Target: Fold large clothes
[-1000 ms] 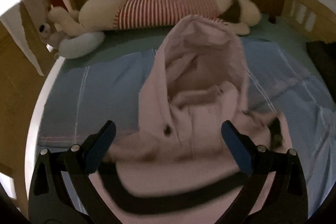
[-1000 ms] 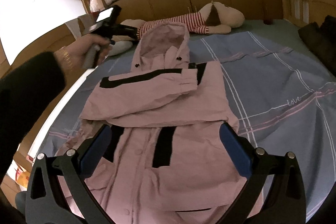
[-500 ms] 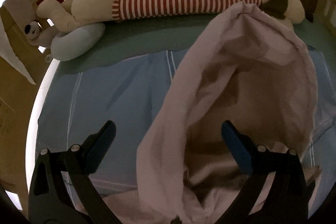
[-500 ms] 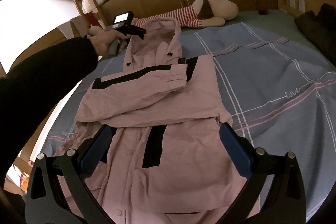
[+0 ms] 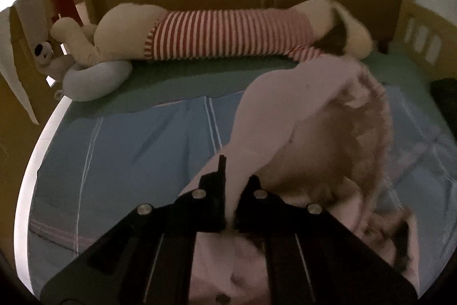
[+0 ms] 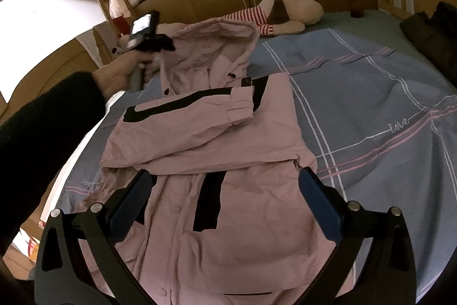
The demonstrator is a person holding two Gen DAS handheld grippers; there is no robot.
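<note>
A pink jacket [image 6: 217, 150] with black stripes lies face up on the bed, one sleeve folded across its chest. Its hood [image 6: 217, 45] lies at the far end. My left gripper [image 5: 232, 190] is shut on the left edge of the hood [image 5: 308, 116] and holds it lifted; it also shows in the right wrist view [image 6: 160, 43] at the hood's left rim. My right gripper [image 6: 225, 202] is open and empty, hovering above the jacket's lower front.
A blue checked sheet [image 6: 371, 110] covers the bed. A long plush dog in a striped shirt [image 5: 228, 30] lies along the wooden headboard, with a grey cushion [image 5: 94, 82] and small plush toy beside it. Dark clothes [image 6: 428, 30] sit at the far right.
My left gripper went from open over the hood to shut on its left edge. My right gripper stayed open over the jacket's lower front.
</note>
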